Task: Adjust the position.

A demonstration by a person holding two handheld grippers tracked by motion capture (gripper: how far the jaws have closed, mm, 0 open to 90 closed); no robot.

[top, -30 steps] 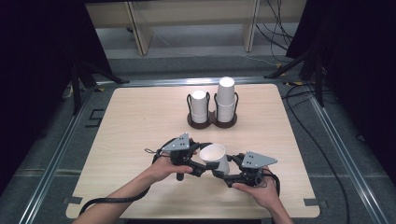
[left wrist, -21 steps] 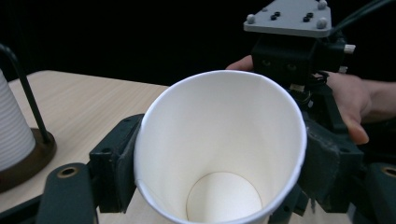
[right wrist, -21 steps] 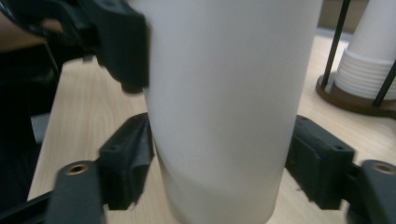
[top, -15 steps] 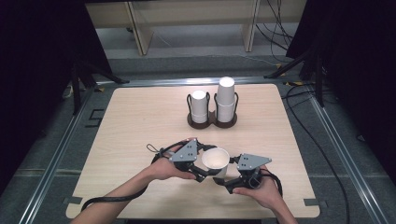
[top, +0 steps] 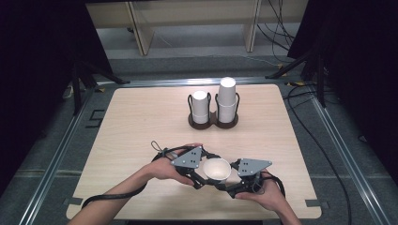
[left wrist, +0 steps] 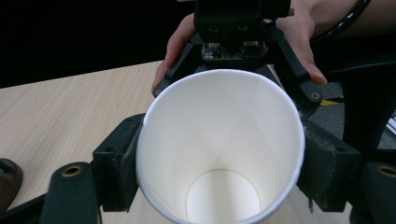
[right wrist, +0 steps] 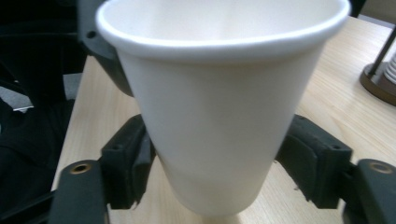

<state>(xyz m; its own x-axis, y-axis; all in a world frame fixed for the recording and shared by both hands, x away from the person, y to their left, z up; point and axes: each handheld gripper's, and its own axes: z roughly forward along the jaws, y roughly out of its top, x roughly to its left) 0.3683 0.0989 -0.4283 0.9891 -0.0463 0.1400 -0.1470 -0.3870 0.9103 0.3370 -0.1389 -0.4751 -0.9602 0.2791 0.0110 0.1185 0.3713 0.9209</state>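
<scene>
1. Across the near half of the pale wooden desk (top: 141,122), close to the front edge, a person's two forearms come in from below, each hand carrying a tool.
2. Farther back, a dark two-ring holder (top: 213,123) carries a short stack of paper cups (top: 200,107) on the left and a taller stack (top: 227,99) on the right, well apart from the hands.
3. Between the hands is a single white paper cup (top: 216,169), raised above the desk, mouth up and tipped towards the left.
4. The left tool (top: 199,177) meets it from the left and the right tool (top: 224,183) from the right, so both are about equally near and the cup's long axis runs roughly across the line between them.
5. Left tool (left wrist: 219,163): its jaws have just been closing, and its pads (left wrist: 122,170) press the cup (left wrist: 219,140) near the rim on both sides, clamping it.
6. Right tool (right wrist: 219,172): its jaws have just been closing after a wide opening; the cup (right wrist: 219,116) sits between its pads (right wrist: 126,168), which appear to touch the lower wall, gripping it.
7. By my reading a handover is under way, and it turns on which hand lets go.
8. The left gripper view looks down into the cup to its bottom disc and shows the other hand behind it; the right gripper view shows the outer wall and taper, plus the holder's edge at far right.
</scene>
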